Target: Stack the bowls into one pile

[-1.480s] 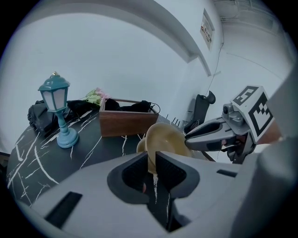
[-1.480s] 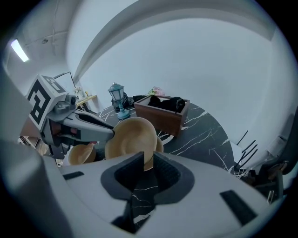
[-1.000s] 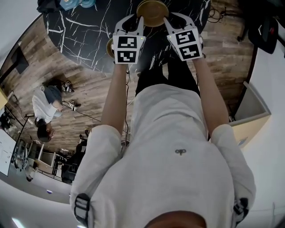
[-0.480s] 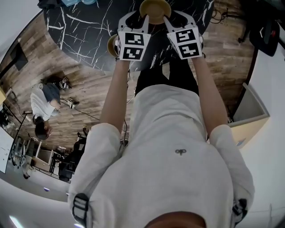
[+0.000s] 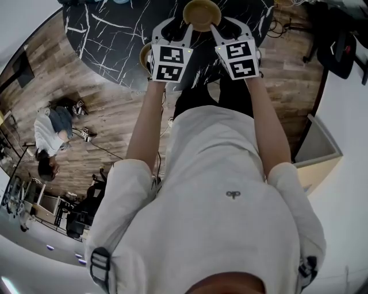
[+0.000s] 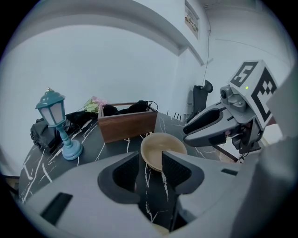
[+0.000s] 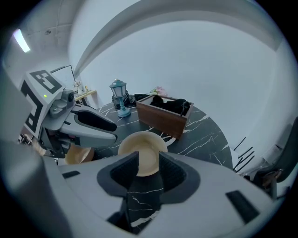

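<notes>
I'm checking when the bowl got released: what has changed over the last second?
The left gripper and the right gripper have both just been opening their jaws. The jaws now stand apart with nothing between the pads, and the tan round bowl sits on the black marble table just ahead of them. Unchanged: both hands' places, that bowl's spot, and the second, browner bowl beside the left gripper.

The table (image 5: 109,34) is black marble veined in white; on it sit a pale tan bowl (image 7: 139,142), a darker tan bowl (image 7: 77,155), a brown wooden box (image 7: 163,118) and a teal lantern (image 7: 119,95). Around the table, the floor (image 5: 86,97) is brown wood plank.
</notes>
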